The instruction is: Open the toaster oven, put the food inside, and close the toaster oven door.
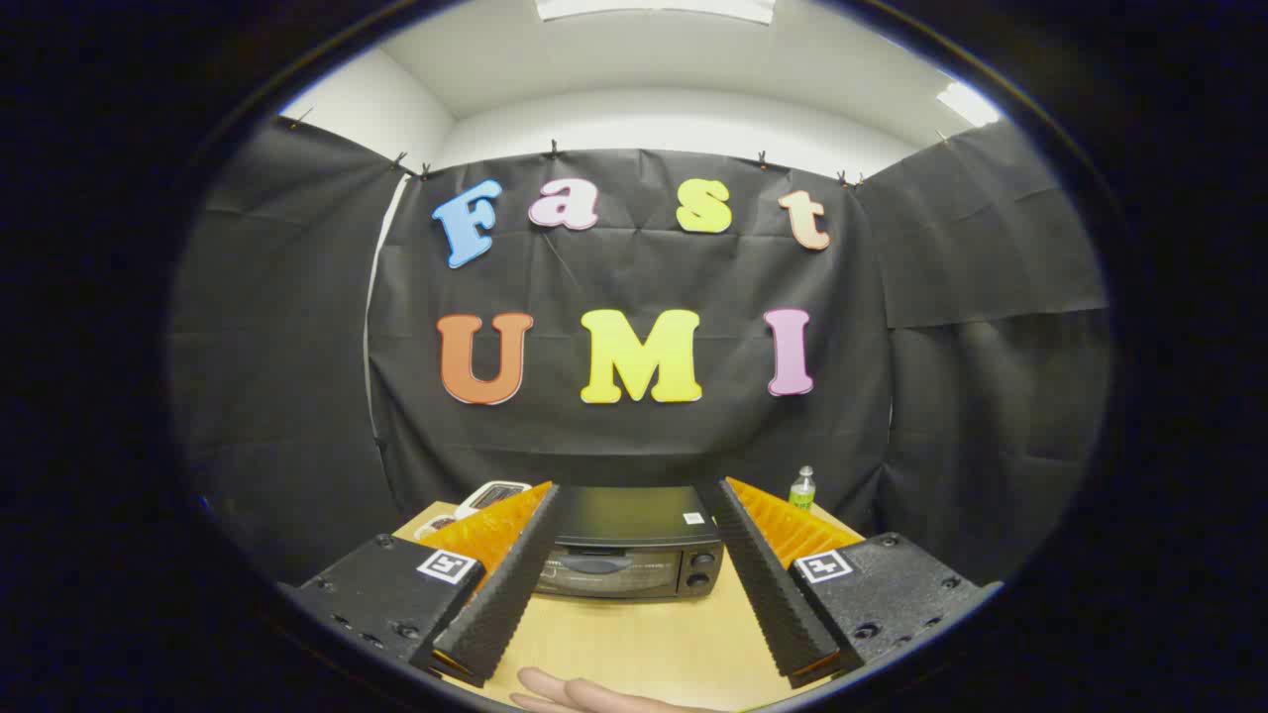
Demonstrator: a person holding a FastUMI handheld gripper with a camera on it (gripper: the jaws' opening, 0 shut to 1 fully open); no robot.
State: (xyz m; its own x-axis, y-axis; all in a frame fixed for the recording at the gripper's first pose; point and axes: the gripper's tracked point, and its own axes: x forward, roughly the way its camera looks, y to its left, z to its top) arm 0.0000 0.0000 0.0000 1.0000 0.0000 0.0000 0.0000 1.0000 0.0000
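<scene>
A black toaster oven (629,545) stands on the wooden table (644,639), its glass door shut and its knobs on the right of the front. It sits beyond and between my fingers. My gripper (634,490) is open, held above the table's near side, with nothing between its fingers. The oven's left and right ends are hidden behind the fingers (510,584). A white tray or dish (492,493) lies left of the oven, mostly hidden by the left finger; I cannot tell what it holds.
A small clear bottle with a green label (802,488) stands behind the oven's right side. A person's hand (584,693) rests on the table's near edge below the fingers. Bare tabletop lies in front of the oven.
</scene>
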